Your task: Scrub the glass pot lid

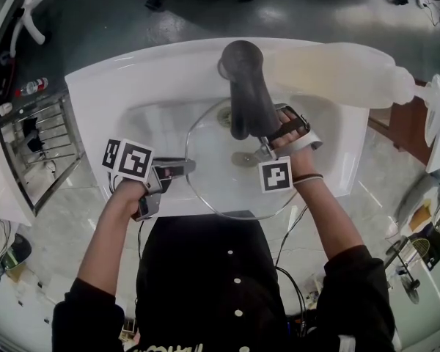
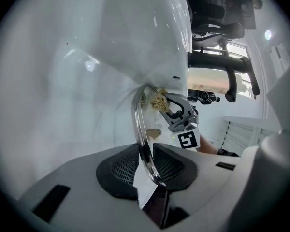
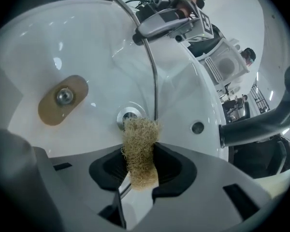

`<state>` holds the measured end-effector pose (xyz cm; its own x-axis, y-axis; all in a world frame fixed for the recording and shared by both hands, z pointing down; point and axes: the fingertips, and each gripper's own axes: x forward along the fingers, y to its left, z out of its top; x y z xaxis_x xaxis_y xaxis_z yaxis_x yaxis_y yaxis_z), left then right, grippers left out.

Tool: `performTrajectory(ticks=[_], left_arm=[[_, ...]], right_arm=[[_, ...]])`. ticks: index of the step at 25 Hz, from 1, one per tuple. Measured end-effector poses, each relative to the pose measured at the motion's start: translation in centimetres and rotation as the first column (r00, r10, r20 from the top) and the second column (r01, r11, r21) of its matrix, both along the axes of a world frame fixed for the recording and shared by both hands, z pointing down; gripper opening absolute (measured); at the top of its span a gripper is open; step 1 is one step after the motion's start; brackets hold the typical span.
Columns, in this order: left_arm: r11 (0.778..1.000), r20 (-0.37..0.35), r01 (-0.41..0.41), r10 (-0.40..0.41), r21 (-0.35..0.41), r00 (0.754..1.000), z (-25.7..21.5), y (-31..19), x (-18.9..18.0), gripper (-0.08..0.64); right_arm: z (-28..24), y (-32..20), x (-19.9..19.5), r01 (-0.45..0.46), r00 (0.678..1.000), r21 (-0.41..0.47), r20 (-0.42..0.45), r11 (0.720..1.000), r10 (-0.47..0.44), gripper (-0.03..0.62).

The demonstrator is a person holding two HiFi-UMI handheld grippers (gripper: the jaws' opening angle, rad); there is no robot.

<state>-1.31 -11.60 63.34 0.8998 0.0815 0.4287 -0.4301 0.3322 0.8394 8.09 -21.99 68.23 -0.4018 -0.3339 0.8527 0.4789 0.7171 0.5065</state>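
Note:
The round glass pot lid (image 1: 220,185) is held tilted over the white sink (image 1: 154,72), its knob (image 1: 243,158) near the middle. My left gripper (image 1: 185,168) is shut on the lid's left rim. In the left gripper view that metal rim (image 2: 139,124) runs edge-on between the dark pads of my left gripper (image 2: 147,166). My right gripper (image 1: 265,150) is shut on a tan fibrous scrubber (image 3: 140,149), which rests against the glass close to the knob (image 3: 63,99). The right gripper view also shows the lid's rim (image 3: 153,71) and the drain (image 3: 129,117) behind it.
A dark faucet (image 1: 246,86) reaches over the basin just above the lid and right gripper. A pale cream bottle-like thing (image 1: 337,68) lies along the sink's back right. A wire rack (image 1: 40,138) stands left of the sink. The person's body is against the sink's front edge.

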Motion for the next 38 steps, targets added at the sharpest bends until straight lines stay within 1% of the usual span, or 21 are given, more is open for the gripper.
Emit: performTrajectory(ticks=[7,10,13,15,18,21,25,28,31,38], left_arm=[[1.000,0.012,-0.001,0.001,0.022,1.000,-0.1,-0.2,-0.1,0.111],[1.000,0.017,0.000,0.000,0.031,1.000,-0.2,-0.3,-0.1,0.112],[0.999,0.023,0.001,-0.002,0.041,1.000,-0.3,-0.4,-0.1,0.112],[0.999,0.026,0.003,-0.004,0.047,1.000,-0.4,-0.5,-0.1,0.112],[0.999,0.031,-0.001,0.000,0.054,1.000,-0.4,-0.5,-0.1,0.114],[0.998,0.030,0.004,-0.005,0.059,1.000,-0.5,-0.6,-0.1,0.114],[0.998,0.030,0.001,-0.003,0.065,1.000,-0.5,-0.6,-0.1,0.115],[0.998,0.038,-0.009,0.006,0.069,0.999,-0.4,-0.6,-0.1,0.115],[0.998,0.037,-0.007,0.005,0.069,0.999,-0.5,-0.6,-0.1,0.115],[0.996,0.046,-0.018,0.014,0.083,0.999,-0.5,-0.6,-0.1,0.117]], right_arm=[[-0.4,0.1,4.1,0.017,0.997,-0.019,-0.074,1.000,-0.019,0.146],[-0.6,0.3,4.8,0.035,0.995,-0.024,-0.091,0.999,-0.037,0.146],[-0.7,0.2,4.8,0.027,0.995,-0.025,-0.098,0.999,-0.029,0.146],[-1.1,0.0,4.0,0.015,0.997,-0.006,-0.072,1.000,-0.015,0.147],[-2.6,0.0,0.9,0.010,0.999,0.036,0.032,0.999,-0.011,0.147],[-3.6,1.4,-3.4,0.029,0.992,0.014,0.119,0.999,-0.031,0.149],[-4.1,4.0,-8.3,0.087,0.976,-0.026,0.200,0.996,-0.080,0.149],[-3.6,5.2,-9.6,0.107,0.974,-0.054,0.205,0.993,-0.094,0.149],[-3.5,5.3,-9.4,0.097,0.973,-0.069,0.216,0.993,-0.081,0.148],[-3.3,5.7,-8.3,0.132,0.976,-0.070,0.185,0.989,-0.118,0.146]])
